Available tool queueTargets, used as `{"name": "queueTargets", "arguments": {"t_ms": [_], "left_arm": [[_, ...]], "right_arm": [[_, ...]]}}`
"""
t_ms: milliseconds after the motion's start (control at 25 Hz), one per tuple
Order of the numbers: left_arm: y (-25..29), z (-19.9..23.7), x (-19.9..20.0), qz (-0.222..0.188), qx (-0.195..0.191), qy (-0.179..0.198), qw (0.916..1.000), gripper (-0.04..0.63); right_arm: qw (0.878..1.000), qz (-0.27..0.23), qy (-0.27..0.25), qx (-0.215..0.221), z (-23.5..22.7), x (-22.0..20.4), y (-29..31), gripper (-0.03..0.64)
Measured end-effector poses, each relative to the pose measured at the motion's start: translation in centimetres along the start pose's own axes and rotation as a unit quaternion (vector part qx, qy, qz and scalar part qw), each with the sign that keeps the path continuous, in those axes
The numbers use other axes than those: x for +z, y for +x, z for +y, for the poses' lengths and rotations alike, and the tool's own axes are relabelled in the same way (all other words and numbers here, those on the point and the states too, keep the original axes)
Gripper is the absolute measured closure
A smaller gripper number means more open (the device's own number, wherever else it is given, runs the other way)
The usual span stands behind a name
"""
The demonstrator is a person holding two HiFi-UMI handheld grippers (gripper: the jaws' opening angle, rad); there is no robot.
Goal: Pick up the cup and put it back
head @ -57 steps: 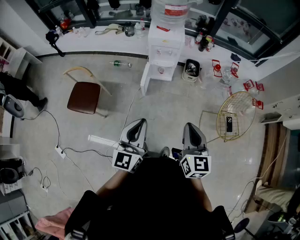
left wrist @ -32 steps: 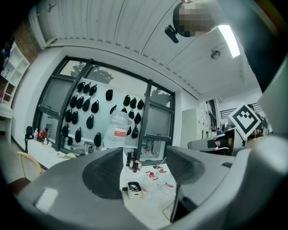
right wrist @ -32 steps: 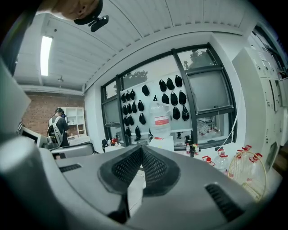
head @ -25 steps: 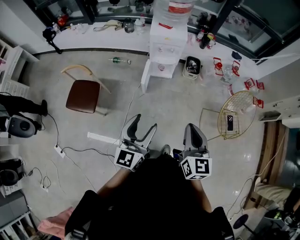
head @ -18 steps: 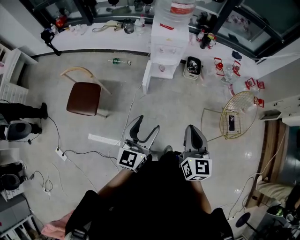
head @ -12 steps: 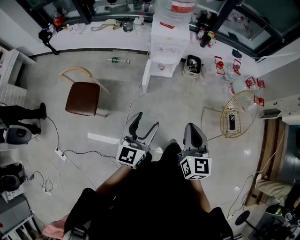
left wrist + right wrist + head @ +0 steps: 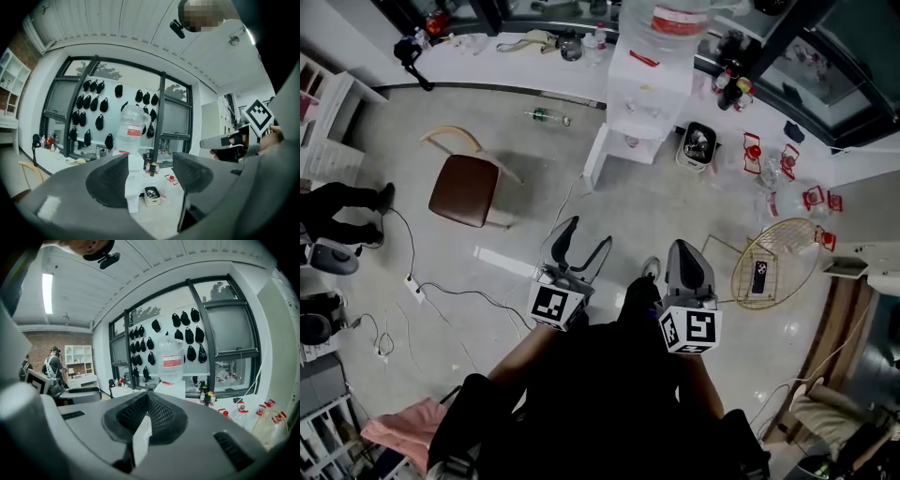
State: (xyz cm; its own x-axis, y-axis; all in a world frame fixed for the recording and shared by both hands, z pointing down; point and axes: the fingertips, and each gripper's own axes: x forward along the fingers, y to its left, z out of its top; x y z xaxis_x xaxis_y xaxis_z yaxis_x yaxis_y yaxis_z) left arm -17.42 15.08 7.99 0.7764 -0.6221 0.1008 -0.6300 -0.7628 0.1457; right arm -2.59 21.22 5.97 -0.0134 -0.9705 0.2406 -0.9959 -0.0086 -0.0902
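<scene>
A white water dispenser [image 7: 649, 89] with a big clear bottle [image 7: 675, 19] stands on the floor ahead, against the long counter. In its tap niche sits a small reddish thing [image 7: 631, 141], too small to tell whether it is the cup. My left gripper [image 7: 586, 236] is held out in front of my body with its jaws open and nothing between them. The left gripper view looks between the pads [image 7: 110, 180] at the dispenser [image 7: 135, 183]. My right gripper [image 7: 686, 251] is beside it, its jaws shut together and empty. The right gripper view shows the bottle [image 7: 172, 363] far beyond the jaws.
A brown-seated chair [image 7: 464, 187] stands at the left, cables [image 7: 441, 295] trail across the floor, and a bottle [image 7: 546, 115] lies near the counter. An open tin [image 7: 698, 145] and red-capped containers [image 7: 787, 169] sit right of the dispenser. A gold wire basket [image 7: 773, 262] stands at the right.
The left gripper's jaws, shut in the earliest frame, now stand open. Both grippers and the view have moved forward toward the dispenser. The person at the far left has shifted.
</scene>
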Motion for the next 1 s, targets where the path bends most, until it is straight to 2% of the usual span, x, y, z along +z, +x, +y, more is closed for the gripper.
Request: {"name": "queueTargets", "arguments": {"t_ms": [320, 480, 760, 1000], "left_arm": [[10.9, -4.3, -1.0, 0.009, 0.050, 0.000, 0.9987, 0.318], [14.5, -5.8, -2.1, 0.024, 0.063, -0.008, 0.9977, 0.318], [19.5, -4.9, -3.4, 0.029, 0.082, -0.004, 0.9962, 0.316], [23.3, -1.6, -5.7, 0.030, 0.076, -0.013, 0.9966, 0.314]], "right_arm": [[0.997, 0.019, -0.021, 0.072, -10.4, 0.8, 6.1, 0.623], [0.995, 0.018, -0.013, 0.094, -14.3, 1.1, 8.7, 0.623], [0.995, 0.026, 0.001, 0.092, -19.0, 0.0, 14.3, 0.623], [0.996, 0.030, -0.002, 0.081, -20.2, -0.8, 19.2, 0.623]]}}
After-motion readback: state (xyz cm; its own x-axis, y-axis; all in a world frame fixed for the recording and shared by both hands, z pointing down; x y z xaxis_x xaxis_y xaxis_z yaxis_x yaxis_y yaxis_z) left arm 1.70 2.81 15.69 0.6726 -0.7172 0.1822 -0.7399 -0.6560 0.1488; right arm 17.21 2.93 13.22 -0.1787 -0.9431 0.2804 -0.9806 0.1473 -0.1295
